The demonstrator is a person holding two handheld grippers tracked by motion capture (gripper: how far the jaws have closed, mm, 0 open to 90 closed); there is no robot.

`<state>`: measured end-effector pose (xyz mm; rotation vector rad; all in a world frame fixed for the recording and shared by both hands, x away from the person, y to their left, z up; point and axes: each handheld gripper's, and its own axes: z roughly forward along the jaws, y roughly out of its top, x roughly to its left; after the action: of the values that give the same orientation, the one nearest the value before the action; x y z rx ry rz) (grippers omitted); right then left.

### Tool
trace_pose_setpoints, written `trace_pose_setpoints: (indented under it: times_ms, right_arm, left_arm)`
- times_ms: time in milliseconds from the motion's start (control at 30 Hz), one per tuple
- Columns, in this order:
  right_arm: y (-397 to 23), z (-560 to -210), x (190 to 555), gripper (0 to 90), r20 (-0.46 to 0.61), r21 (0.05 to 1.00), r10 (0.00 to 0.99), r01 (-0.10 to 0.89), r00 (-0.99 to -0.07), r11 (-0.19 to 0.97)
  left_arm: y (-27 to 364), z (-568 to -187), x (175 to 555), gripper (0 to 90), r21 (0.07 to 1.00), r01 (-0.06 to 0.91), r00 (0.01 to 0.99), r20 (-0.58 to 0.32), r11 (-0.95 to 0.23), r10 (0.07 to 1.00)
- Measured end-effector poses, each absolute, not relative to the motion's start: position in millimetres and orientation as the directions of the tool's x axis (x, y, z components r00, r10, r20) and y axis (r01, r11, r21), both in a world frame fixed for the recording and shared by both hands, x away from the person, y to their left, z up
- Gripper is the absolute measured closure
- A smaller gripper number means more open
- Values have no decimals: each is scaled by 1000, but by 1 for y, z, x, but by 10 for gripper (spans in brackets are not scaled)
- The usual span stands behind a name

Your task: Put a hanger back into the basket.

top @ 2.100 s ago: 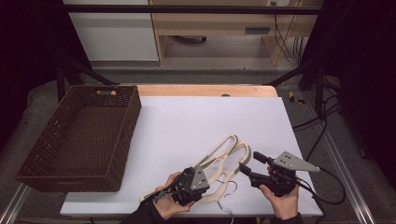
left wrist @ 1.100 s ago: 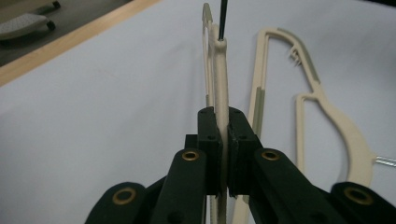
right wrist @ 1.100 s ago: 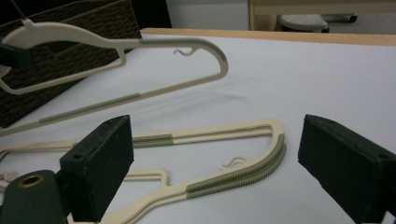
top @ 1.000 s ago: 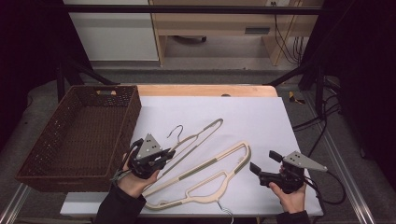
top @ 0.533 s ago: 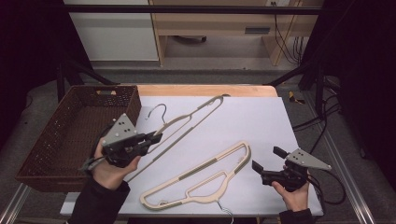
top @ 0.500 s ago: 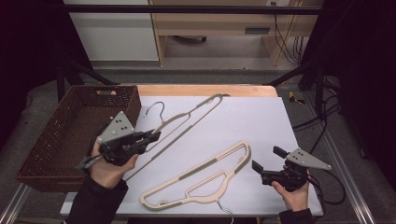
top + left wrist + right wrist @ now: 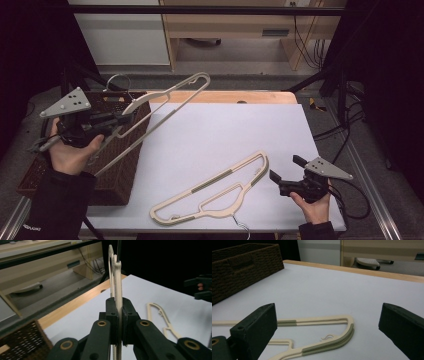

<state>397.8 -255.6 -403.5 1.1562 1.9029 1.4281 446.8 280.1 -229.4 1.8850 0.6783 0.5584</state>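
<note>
My left gripper point(image 7: 121, 119) is shut on the bar of a cream hanger point(image 7: 170, 95). It holds the hanger raised and slanted over the near corner of the wicker basket point(image 7: 122, 167), metal hook point(image 7: 117, 80) at the top. In the left gripper view the jaws point(image 7: 119, 322) pinch the thin cream bar point(image 7: 117, 277). A second cream hanger point(image 7: 215, 192) lies flat on the white table near the front edge. My right gripper point(image 7: 281, 176) stands open just right of it. Its jaws point(image 7: 328, 315) have just opened a little wider with nothing between them, and the flat hanger point(image 7: 332, 342) lies ahead.
The dark wicker basket point(image 7: 244, 267) stands at the table's left end. The white tabletop point(image 7: 240, 130) ends in a wooden strip point(image 7: 250, 96) at the far edge. Cables point(image 7: 345, 135) hang off the right side, beyond the metal frame rail.
My left gripper has carried its hanger up and to the left, from above the table to over the basket. The right hand and the flat hanger have stayed put.
</note>
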Motion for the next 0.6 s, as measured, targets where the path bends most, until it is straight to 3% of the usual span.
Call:
trace_pose_setpoints:
  times_ms: [600]
  right_arm:
    - [-258, -404, 397, 23, 100, 936, 854, 339, -510, 93]
  left_arm:
    - [359, -259, 490, 859, 871, 306, 642, 109, -384, 759]
